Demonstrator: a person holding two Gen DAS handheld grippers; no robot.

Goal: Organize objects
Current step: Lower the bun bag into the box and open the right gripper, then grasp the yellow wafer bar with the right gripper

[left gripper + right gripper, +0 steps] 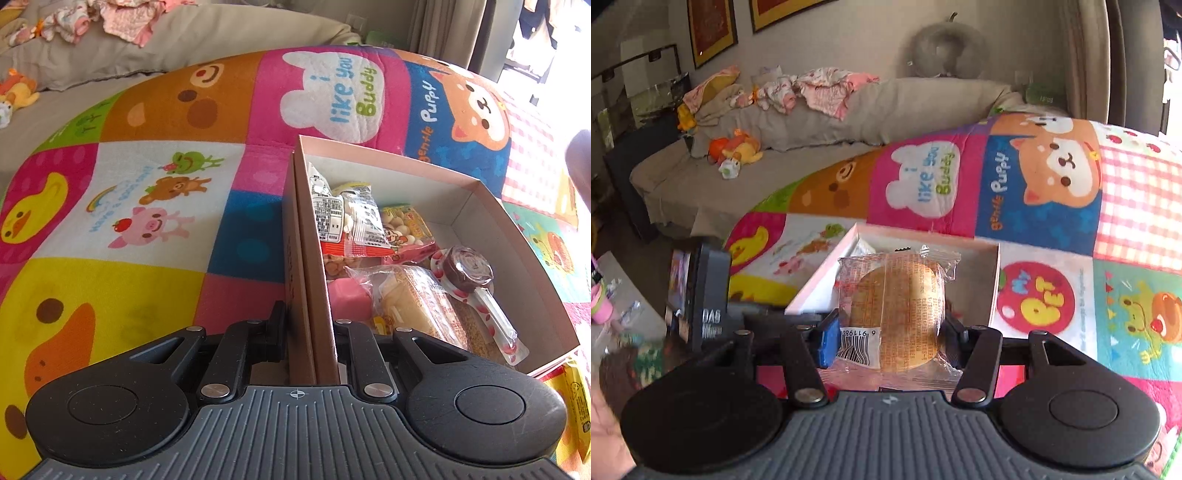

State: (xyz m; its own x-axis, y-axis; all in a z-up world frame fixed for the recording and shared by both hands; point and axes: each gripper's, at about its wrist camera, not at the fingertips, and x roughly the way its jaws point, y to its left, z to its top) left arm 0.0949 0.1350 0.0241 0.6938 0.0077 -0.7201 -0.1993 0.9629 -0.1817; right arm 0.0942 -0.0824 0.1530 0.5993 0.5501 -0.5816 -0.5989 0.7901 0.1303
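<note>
Left wrist view shows the left tongs (308, 325) clamped on the pink cardboard box's (491, 221) wall, snacks already inside, while the right tongs (886, 332) grip a clear-wrapped round cake (897, 317) above it, not yet placed.

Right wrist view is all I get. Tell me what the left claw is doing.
Observer: The left claw is shut on the near side wall of the shallow pink cardboard box.
Operator: List what sits in that box.
Observer: Several snack bags, a pink cube-shaped block and a brown swirl lollipop in clear wrap.
Operator: Report free space.
Observer: The far right part of the box floor is bare.
</note>
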